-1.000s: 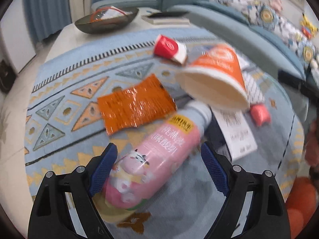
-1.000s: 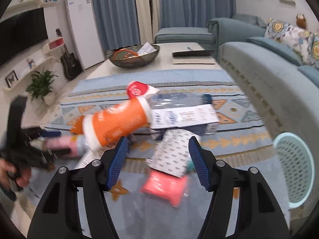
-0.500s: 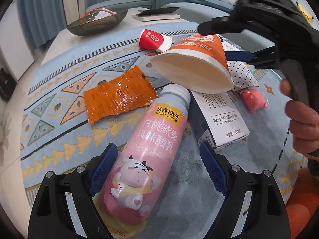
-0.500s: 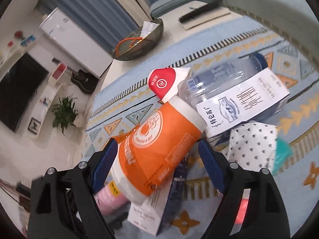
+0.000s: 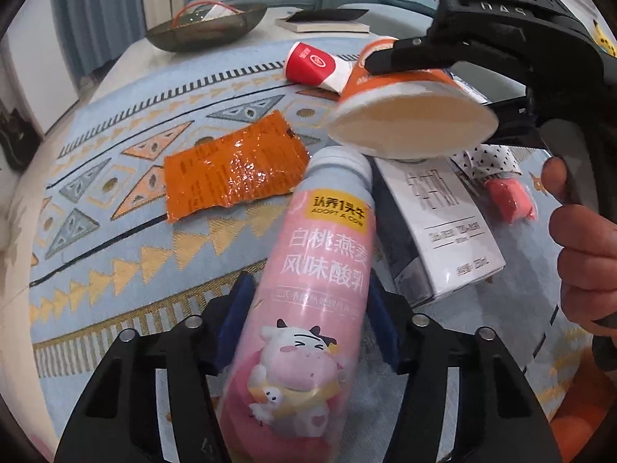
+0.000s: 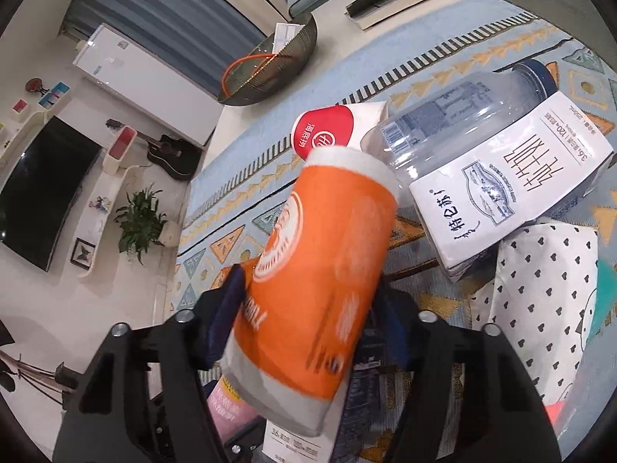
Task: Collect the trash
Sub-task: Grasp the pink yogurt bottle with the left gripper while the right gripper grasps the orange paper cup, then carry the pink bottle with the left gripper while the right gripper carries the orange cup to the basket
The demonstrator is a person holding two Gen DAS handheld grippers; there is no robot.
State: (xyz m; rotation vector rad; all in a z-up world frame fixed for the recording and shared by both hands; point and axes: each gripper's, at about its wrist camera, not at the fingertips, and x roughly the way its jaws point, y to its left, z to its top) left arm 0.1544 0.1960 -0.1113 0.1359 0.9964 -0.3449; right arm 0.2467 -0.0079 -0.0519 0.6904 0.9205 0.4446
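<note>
Left wrist view: the left gripper (image 5: 306, 320) is clamped on a pink yogurt bottle (image 5: 308, 289), its blue pads pressed against both sides of the bottle's lower body. The bottle lies lengthwise along the fingers, its white cap end pointing away over a patterned blue rug (image 5: 127, 208). Just left of the cap lies a crinkled orange wrapper (image 5: 231, 173) flat on the rug. To the right of the bottle lies a white milk carton (image 5: 439, 227), and beyond that a polka-dot bag (image 5: 489, 158) and a small pink packet (image 5: 509, 200). A red paper cup (image 5: 312, 65) lies on its side farther back.

Right wrist view: the right gripper (image 6: 308, 316) grasps an orange paper cup (image 6: 312, 285) — the fingers press its sides near the open rim, and its base points away. In the left view the same cup is seen raised above the bottle's cap, open mouth facing the camera. Behind it on the rug lie the red paper cup (image 6: 327, 133), a clear plastic bottle (image 6: 462, 115) and a second white milk carton (image 6: 513, 185) — the carton rests against the bottle. The polka-dot bag (image 6: 540, 277) lies at right. A dark bowl (image 6: 270, 65) sits on a pale coffee table (image 6: 335, 34) beyond the rug.
</note>
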